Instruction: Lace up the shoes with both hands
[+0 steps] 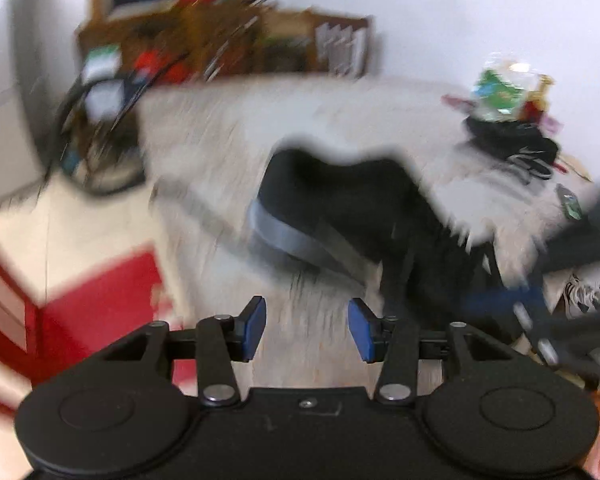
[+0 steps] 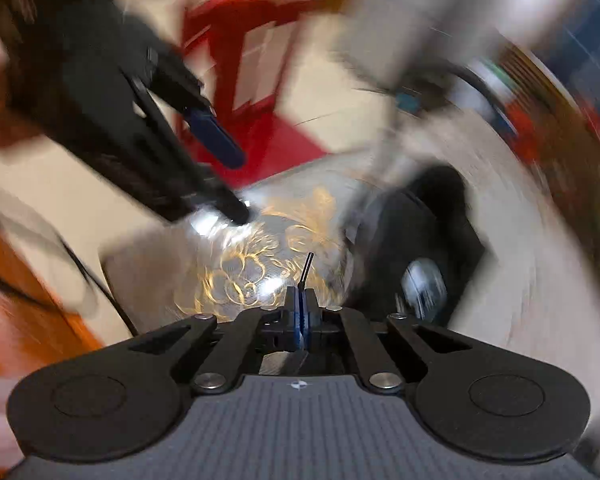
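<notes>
step: lace pull-through; you have one lace end caught, the other tongs free.
right tongs point(image 2: 302, 304): pressed together, pinching the black lace tip point(image 2: 306, 266), which pokes up just past the pads.
left tongs point(image 1: 307, 328): spread, nothing between the blue pads point(image 1: 255, 328); over pale fluffy cover, not touching the shoe.
shoe: black shoe point(image 1: 340, 216) with grey sole band lies ahead and to the right of your left tongs; in the right wrist view the same shoe point(image 2: 416, 232) sits ahead-right of the right tongs, well blurred.
surface: shaggy white cover point(image 1: 219, 140), looks like a bed or throw, can't tell which.
other tongs in view: left tongs cross upper left of the right wrist view, apart from the lace tip.
eyelets: too blurred to see which one the lace runs from.
next move: judgement only: keep the pinch firm, draw the lace taut, bring your left tongs in beside the shoe to steady it or take the free lace. Slow down; blur hides the eyelets.
risk: thin tip could slip from the pads.
</notes>
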Action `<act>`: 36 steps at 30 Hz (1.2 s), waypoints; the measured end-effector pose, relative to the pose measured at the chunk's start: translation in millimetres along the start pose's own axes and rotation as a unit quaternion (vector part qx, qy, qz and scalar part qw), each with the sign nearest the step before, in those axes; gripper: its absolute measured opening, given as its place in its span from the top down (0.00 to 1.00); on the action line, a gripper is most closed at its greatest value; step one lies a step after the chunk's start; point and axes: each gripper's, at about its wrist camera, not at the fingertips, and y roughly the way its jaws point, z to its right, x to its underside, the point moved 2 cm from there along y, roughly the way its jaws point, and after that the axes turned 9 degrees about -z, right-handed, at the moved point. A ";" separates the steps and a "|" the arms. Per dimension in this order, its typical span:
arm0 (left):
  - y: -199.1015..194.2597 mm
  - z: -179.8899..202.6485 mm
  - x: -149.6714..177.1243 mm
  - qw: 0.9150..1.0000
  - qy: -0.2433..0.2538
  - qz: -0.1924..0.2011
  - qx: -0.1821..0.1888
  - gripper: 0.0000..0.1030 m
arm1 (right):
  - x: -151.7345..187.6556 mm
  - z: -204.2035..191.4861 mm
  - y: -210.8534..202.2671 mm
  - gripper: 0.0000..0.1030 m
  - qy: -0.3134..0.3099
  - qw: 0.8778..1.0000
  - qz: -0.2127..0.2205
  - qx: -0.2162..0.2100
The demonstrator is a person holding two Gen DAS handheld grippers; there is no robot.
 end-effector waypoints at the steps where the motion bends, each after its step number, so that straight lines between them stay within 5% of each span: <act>1: 4.0 2.2 -16.0 1.000 0.022 0.005 -0.004 0.57 | 12.0 7.8 -1.4 0.99 0.064 0.998 0.002 -0.012; 5: 30.8 11.0 -76.5 0.994 0.111 0.007 -0.022 0.57 | 47.3 22.6 12.9 0.99 0.205 0.978 -0.011 -0.018; 9: 70.2 20.9 -93.2 0.980 0.181 -0.072 -0.028 0.57 | 58.0 30.7 19.9 1.00 0.241 0.970 -0.009 0.008; 11: 77.4 28.8 -91.3 0.973 0.207 -0.095 -0.028 0.57 | 65.8 44.2 21.6 1.00 0.259 0.964 -0.016 0.063; 14: 77.2 30.5 -87.6 0.976 0.184 -0.114 -0.019 0.57 | 81.3 71.9 28.3 1.00 0.282 0.950 -0.026 0.129; 20: 69.8 25.7 -75.3 0.985 0.090 -0.147 -0.017 0.57 | 91.7 112.7 -0.7 1.00 0.282 0.956 0.083 0.025; 25: 64.1 30.2 -75.1 0.985 0.023 -0.170 -0.028 0.61 | 87.0 162.2 -11.8 1.00 0.327 0.911 0.171 -0.182; 27: 64.4 30.9 -75.6 0.983 -0.020 -0.184 -0.022 0.65 | 77.8 174.4 4.4 0.99 0.332 0.902 0.170 -0.217; 30: 63.6 37.8 -75.1 0.978 -0.059 -0.199 -0.033 0.66 | 66.3 181.6 33.9 0.99 0.319 0.914 0.143 -0.208; 36: 59.3 71.8 -62.3 0.964 -0.106 -0.242 -0.040 0.66 | 60.7 205.2 58.6 0.99 0.300 0.907 0.119 -0.272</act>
